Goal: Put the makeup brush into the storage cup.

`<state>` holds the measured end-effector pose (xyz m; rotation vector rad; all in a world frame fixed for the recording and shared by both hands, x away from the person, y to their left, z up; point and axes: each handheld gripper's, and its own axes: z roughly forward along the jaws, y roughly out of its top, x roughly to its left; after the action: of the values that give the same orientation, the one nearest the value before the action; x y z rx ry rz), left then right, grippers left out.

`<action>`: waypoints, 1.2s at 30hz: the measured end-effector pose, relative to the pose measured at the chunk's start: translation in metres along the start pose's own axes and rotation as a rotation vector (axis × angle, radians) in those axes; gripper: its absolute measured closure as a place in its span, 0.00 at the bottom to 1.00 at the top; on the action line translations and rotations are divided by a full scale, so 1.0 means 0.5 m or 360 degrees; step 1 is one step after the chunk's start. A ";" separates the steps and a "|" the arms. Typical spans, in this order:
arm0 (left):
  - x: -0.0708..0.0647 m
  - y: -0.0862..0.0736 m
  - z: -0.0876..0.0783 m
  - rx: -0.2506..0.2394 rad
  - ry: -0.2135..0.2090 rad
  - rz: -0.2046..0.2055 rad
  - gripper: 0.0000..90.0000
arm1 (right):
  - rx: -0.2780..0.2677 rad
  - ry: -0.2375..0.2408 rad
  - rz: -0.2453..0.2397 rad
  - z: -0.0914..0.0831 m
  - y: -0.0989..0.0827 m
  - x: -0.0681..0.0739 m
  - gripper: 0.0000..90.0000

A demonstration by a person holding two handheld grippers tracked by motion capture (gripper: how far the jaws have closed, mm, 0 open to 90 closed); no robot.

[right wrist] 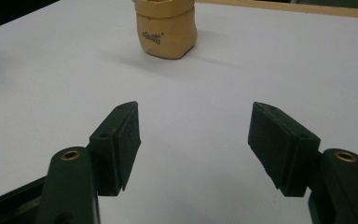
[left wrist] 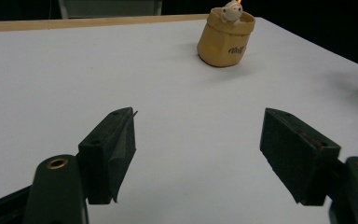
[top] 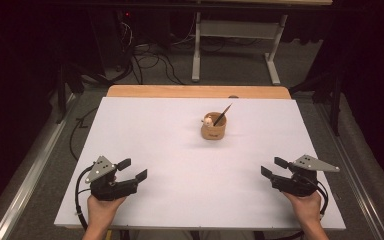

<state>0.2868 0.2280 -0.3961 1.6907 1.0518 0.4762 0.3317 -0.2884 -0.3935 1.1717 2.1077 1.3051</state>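
A small tan sack-shaped holder [top: 213, 129] stands on the white tabletop [top: 180, 150], a little right of centre toward the far edge. A thin dark stick [top: 223, 114] leans out of it and a small white figure [top: 208, 120] perches on its rim. My left gripper [top: 132, 169] rests near the front left, jaws open and empty. My right gripper [top: 273, 167] rests near the front right, also open with nothing between its jaws. The holder [left wrist: 225, 38] stands far ahead of my left gripper [left wrist: 198, 140]. The holder [right wrist: 167, 29] also lies well beyond my right gripper [right wrist: 193, 140].
A wooden strip [top: 198, 91] runs along the table's far edge. Beyond it are a white metal stand [top: 235, 45] and loose cables [top: 150, 62] on a grey floor. A metal rail [top: 27, 170] lies along the left side of the table.
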 end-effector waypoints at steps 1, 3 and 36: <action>0.000 0.000 0.000 0.0003 -0.0001 0.0004 0.30 | 0.0003 -0.0005 0.0004 0.000 -0.002 -0.001 0.40; -0.001 0.000 0.001 0.0006 -0.0002 0.0008 0.30 | 0.0006 -0.0011 0.0014 0.001 -0.005 -0.002 0.40; 0.004 0.001 0.003 0.0000 -0.0009 -0.0011 0.30 | 0.0049 -0.0067 -0.0004 0.013 -0.028 -0.001 0.39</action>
<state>0.2893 0.2287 -0.3967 1.6872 1.0533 0.4669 0.3300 -0.2883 -0.4089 1.1981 2.1053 1.2403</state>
